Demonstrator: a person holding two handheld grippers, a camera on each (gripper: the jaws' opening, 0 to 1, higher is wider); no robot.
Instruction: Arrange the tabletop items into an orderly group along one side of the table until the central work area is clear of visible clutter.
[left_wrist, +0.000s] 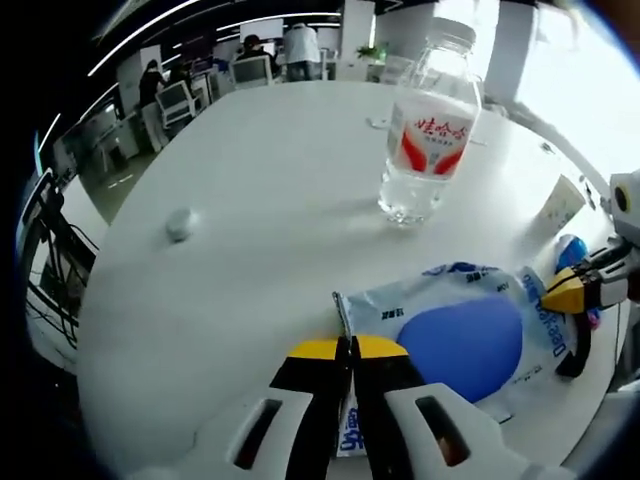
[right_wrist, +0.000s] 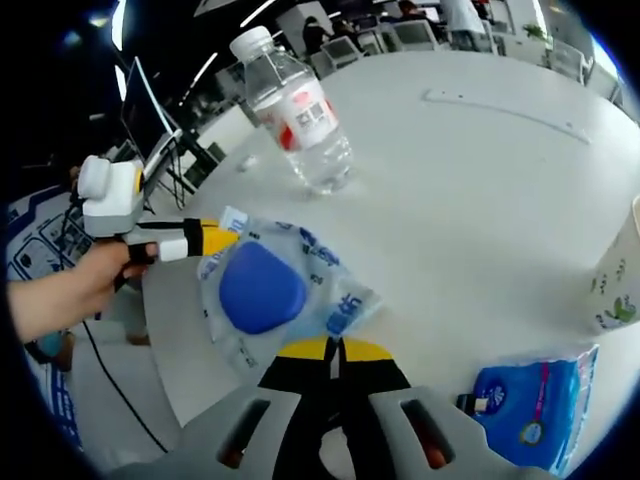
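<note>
Evidently both grippers, left gripper (left_wrist: 349, 350) and right gripper (right_wrist: 334, 350), pinch opposite edges of the wipes packet (left_wrist: 465, 335) below the water bottle (left_wrist: 428, 125), presumably to shift it aside.

Left gripper (left_wrist: 348, 352): 2 black jaws, yellow tips, white slotted housings at lower centre. Right gripper (right_wrist: 333, 352): same build. Bare hand (right_wrist: 95, 280), left edge; no sleeve visible.

A white bench (left_wrist: 250, 290) is carrying a clear water bottle (left_wrist: 428, 125) standing at upper right, a small bottle cap (left_wrist: 180, 222) lying at left, and a blue-and-clear wipes pack (left_wrist: 450, 330) lying at lower right. A paper cup (right_wrist: 620, 270) is standing at the right edge, a blue pouch (right_wrist: 535, 405) lying below it.
</note>
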